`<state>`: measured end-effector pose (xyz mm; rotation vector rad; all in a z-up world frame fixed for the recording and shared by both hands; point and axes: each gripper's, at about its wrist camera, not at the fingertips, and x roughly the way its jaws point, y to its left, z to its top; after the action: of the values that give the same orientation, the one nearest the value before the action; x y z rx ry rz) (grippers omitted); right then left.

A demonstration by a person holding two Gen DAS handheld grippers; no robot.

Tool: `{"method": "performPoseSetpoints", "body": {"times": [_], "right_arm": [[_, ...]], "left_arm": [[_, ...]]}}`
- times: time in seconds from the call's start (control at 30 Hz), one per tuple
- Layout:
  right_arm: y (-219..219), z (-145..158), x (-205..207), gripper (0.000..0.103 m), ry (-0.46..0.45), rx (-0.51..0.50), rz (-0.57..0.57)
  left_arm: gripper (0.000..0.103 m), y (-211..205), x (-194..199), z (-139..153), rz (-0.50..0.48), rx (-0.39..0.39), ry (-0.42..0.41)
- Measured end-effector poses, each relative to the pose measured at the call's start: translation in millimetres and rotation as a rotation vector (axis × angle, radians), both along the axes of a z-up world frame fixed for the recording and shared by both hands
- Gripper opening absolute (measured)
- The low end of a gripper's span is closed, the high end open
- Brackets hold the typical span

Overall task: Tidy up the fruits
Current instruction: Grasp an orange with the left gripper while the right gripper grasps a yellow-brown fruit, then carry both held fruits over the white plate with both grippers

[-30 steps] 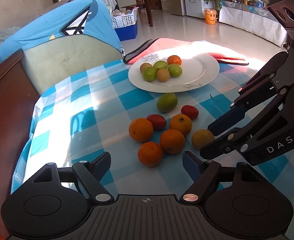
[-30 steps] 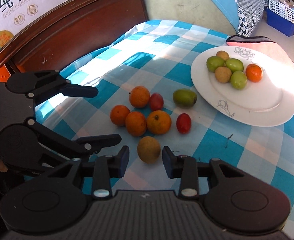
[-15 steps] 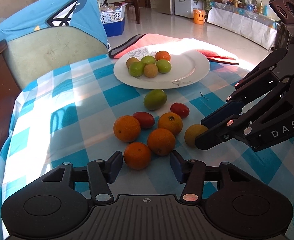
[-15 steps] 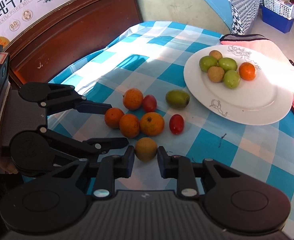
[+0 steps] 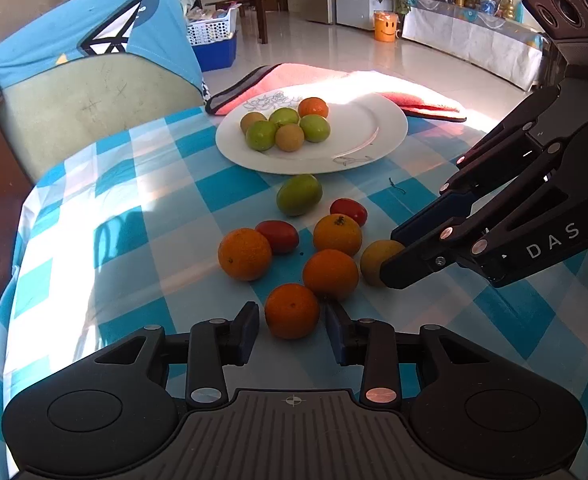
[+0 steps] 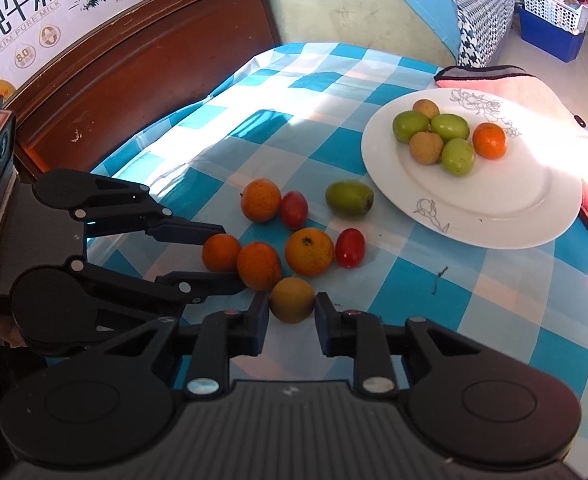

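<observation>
Small orange sits nearest on the checked bench, between the left hand-held gripper fingers, jaws apart, not touching it. Brown round fruit sits between the right hand-held gripper fingers; contact looks close, possibly touching, can't confirm a grip. Step: grasping loose fruit. Next: close, lift, carry to white plate. Both fruits near-round, no clear long axis; green fruit lies lengthwise left-right.

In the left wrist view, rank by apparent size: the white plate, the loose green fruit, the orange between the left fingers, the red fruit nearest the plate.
1. white plate
2. orange, though it is nearest the camera
3. green fruit
4. red fruit
</observation>
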<state>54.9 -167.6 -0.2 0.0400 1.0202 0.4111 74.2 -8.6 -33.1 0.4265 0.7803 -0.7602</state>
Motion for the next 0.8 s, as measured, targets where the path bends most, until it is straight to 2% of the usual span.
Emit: {"method": "performPoseSetpoints", "body": {"times": [0.07, 0.17, 0.33, 0.57, 0.8], "right_arm": [[-0.3, -0.3, 0.4, 0.025, 0.001, 0.001, -0.001], [-0.4, -0.3, 0.5, 0.025, 0.0, 0.002, -0.001], [1.4, 0.8, 0.3, 0.025, -0.004, -0.007, 0.007], [-1.9, 10.6, 0.5, 0.024, -0.03, 0.022, 0.0], [-7.6, 22.5, 4.1, 0.024, -0.069, 0.045, -0.029]], "left_arm": [[0.034, -1.4, -1.2, -0.3, 0.0, -0.003, -0.008], [0.026, -0.5, 0.5, 0.0, 0.019, -0.019, 0.005], [0.026, -0.4, -3.1, 3.8, 0.022, -0.017, -0.012], [0.026, 4.2, -10.5, 27.9, 0.028, -0.046, -0.08], [0.026, 4.6, -4.2, 36.8, 0.094, -0.083, -0.1]]}}
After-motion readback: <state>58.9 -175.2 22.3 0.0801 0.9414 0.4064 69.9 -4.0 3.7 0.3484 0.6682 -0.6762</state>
